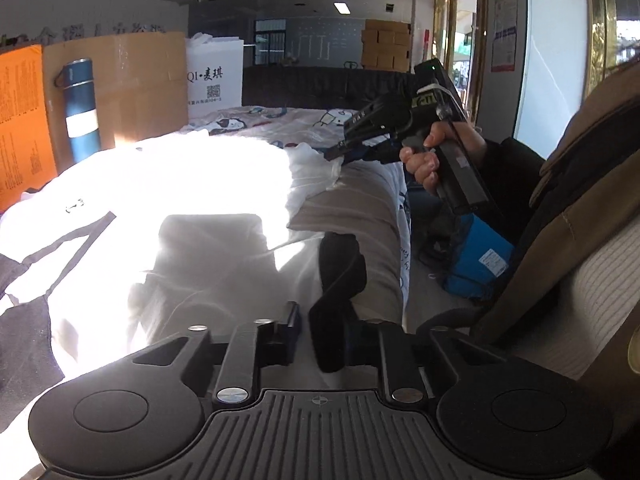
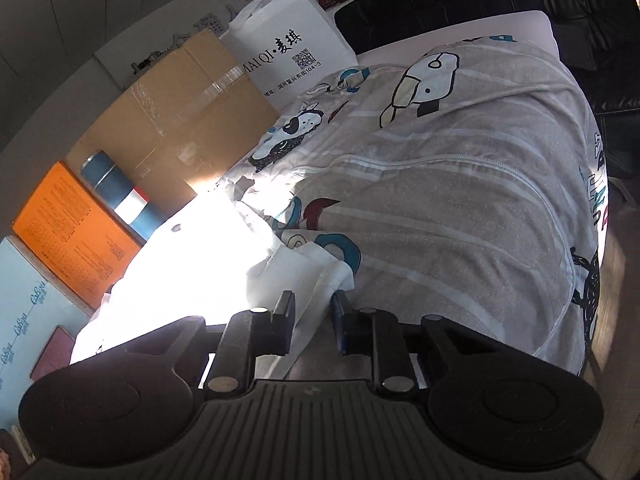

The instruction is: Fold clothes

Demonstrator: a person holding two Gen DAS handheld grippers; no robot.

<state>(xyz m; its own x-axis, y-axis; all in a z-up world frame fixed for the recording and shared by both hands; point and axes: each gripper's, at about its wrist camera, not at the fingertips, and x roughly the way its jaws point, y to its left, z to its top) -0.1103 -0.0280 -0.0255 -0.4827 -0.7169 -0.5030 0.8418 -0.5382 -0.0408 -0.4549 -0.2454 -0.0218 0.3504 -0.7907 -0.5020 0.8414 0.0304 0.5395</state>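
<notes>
A white garment with black trim [image 1: 192, 208] lies spread over the bed, its middle washed out by sunlight. My left gripper [image 1: 320, 332] is closed on a black part of it [image 1: 340, 276] at the near edge. My right gripper [image 1: 340, 150] shows in the left wrist view, pinching the white garment's far corner. In the right wrist view that gripper [image 2: 314, 312] holds the white cloth [image 2: 304, 276] between its fingers, just above the bed.
The bed has a grey cartoon-print quilt [image 2: 460, 200]. Cardboard boxes [image 1: 132, 88], an orange board [image 1: 20, 120], a blue cylinder [image 1: 80, 108] and a white printed bag [image 1: 214, 76] stand along the far side. A blue bag [image 1: 476, 264] lies on the floor right.
</notes>
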